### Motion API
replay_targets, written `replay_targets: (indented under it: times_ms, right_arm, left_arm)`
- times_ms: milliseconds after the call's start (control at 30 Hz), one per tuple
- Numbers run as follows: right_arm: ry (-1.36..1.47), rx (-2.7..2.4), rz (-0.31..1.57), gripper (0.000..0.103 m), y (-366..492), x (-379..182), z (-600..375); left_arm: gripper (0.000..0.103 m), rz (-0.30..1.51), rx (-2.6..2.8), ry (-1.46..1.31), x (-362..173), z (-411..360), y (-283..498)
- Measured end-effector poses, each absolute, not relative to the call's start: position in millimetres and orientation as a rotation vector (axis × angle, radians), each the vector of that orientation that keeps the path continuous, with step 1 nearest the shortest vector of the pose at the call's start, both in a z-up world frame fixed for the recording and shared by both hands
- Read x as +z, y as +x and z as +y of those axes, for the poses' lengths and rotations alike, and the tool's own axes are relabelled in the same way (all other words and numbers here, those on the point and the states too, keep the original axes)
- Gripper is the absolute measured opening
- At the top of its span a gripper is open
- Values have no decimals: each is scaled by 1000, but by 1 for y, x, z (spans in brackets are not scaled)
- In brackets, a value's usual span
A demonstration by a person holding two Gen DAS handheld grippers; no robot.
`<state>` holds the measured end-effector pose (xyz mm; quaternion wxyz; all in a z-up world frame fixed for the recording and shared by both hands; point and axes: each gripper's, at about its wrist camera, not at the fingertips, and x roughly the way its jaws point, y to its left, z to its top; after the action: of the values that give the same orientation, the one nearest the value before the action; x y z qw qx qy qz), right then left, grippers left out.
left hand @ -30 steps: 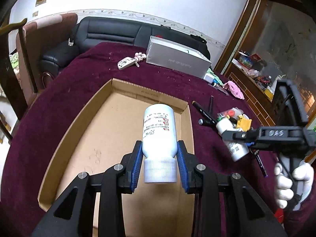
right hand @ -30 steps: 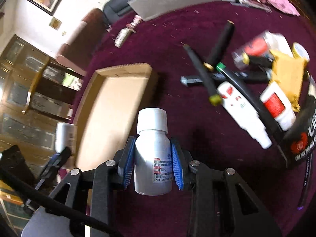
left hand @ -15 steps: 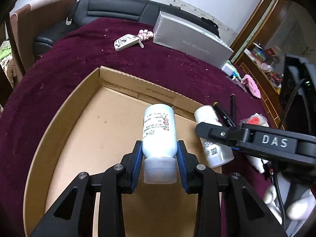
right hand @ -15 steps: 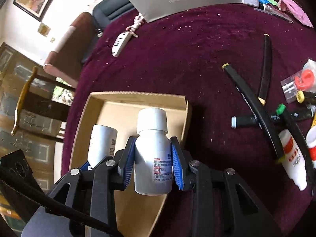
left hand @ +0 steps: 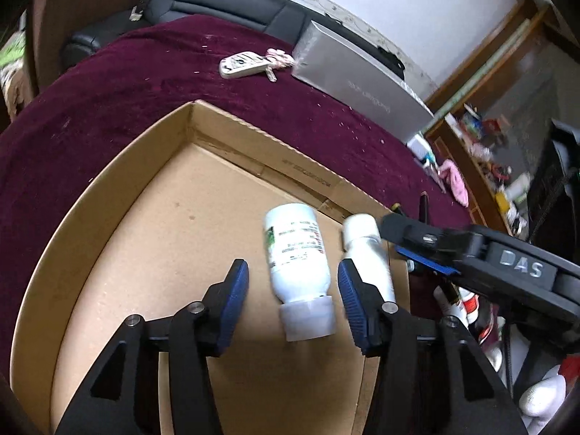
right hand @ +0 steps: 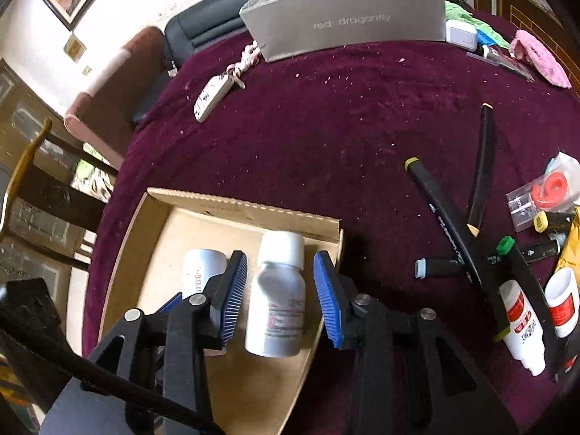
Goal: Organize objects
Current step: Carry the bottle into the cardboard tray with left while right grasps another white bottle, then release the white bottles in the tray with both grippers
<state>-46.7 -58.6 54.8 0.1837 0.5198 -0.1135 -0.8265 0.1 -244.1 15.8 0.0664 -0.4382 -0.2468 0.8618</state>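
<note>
A shallow cardboard tray (left hand: 119, 195) lies on the maroon tablecloth; it also shows in the right wrist view (right hand: 239, 206). My left gripper (left hand: 293, 284) is open, and a white bottle (left hand: 295, 250) lies between its blue pads without touching them, cap toward me. My right gripper (right hand: 279, 290) is open around a second white bottle (right hand: 277, 297), cap pointing away, over the tray's right side. That second bottle (left hand: 366, 250) lies beside the first in the left wrist view. The first bottle (right hand: 199, 268) shows left of my right gripper's left pad.
A grey box (right hand: 344, 25) and a white key fob (right hand: 212, 96) lie at the far side. Black markers (right hand: 446, 210), small white bottles (right hand: 522, 326) and a red item in a bag (right hand: 551, 188) lie right of the tray. A sofa (left hand: 217, 11) stands behind.
Both grippers have opened and let go of their white bottles, which now lie in the tray. Both grippers moved lower over the tray.
</note>
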Motion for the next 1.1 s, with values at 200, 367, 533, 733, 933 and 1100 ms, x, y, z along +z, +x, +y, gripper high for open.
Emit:
replay_targets:
  times_ms: [200,367,533,733,933,1100]
  right_arm:
    - [1376,-2362,-378,42,-32,77,-35]
    - [1358,-2354,-421,43,-21,85,-12]
    - [1342,-2376,-460,43,-2,87,34]
    - [1330,-2521,-401,50,15,85,104]
    - [1351,-2476,-416,50,9,72,121]
    - [1324,-2406,-265,50,-18,72,77]
  left_arm:
    - [45,-1051,2690,-1253,11,-265,26]
    - [45,-1184,2769,-1212,8,-266,46]
    - [45,-1247,2805,-1137,13,-268,61]
    - [64,-1181,2791,-980,54,-245,90]
    - [65,-999,2581,-1078,63,-179,96]
    - [65,-933,2530,-1163,61,-156,104]
